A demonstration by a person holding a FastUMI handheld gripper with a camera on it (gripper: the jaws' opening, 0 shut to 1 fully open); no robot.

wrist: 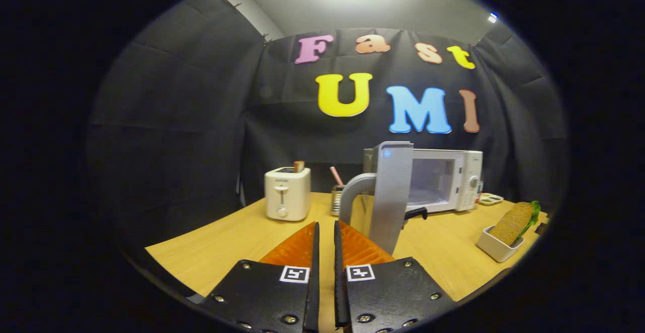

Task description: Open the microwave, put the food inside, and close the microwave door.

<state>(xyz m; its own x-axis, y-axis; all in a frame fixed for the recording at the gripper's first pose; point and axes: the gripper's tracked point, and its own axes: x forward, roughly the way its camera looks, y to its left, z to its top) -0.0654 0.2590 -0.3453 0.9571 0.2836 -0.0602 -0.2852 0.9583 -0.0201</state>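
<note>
The white microwave stands at the back of the wooden table. Its door is swung wide open toward me, edge-on, with the curved grey handle on its left side. The cavity behind the door shows. The food, a brown-bread sandwich with green lettuce, leans in a small white dish off to the right of the fingers. My gripper is shut with nothing between its fingers, and its tips lie just short of the door's handle.
A white toaster with a slice in it stands beyond the fingers to the left. A metal cup with a pink straw sits between toaster and door. A small tray lies right of the microwave.
</note>
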